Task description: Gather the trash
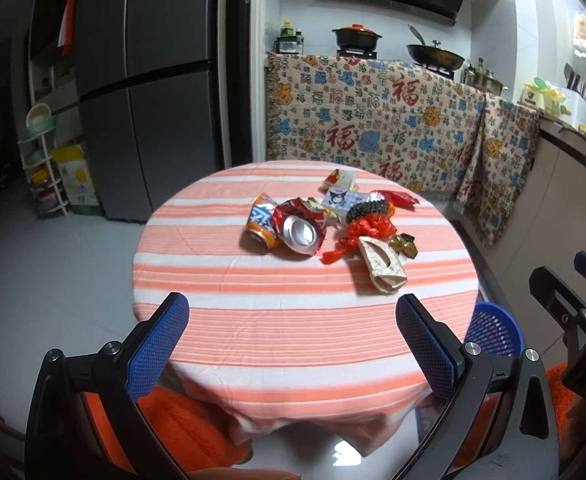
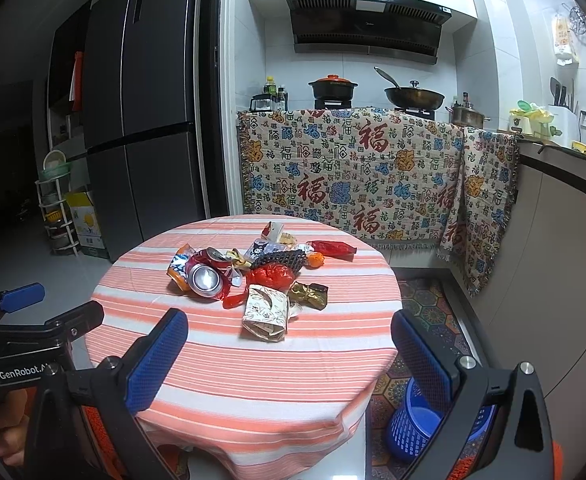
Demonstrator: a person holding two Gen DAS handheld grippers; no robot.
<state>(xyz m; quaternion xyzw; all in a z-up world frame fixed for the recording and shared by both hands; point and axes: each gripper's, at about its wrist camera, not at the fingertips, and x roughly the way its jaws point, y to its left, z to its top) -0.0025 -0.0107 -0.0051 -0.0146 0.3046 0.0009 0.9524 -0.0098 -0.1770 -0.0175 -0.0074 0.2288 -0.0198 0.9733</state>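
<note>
Your left tool [image 1: 292, 330] and your right tool [image 2: 289, 346] both hang short of the near edge of the round striped table [image 1: 293, 344], each with its 2 blue-padded fingers spread wide and nothing between them. The trash sits heaped near the table's middle: a crushed red can [image 1: 301, 226] touching an orange can [image 1: 260, 222] on its left, a red plastic bag [image 1: 367, 230] beside them, and a crumpled paper carton [image 1: 383, 266] nearest you. A blue mesh bin [image 2: 415, 424] stands on the floor to the table's right.

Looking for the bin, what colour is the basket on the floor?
Blue, a mesh-sided basket standing beside the table; the right wrist view shows it best.
</note>
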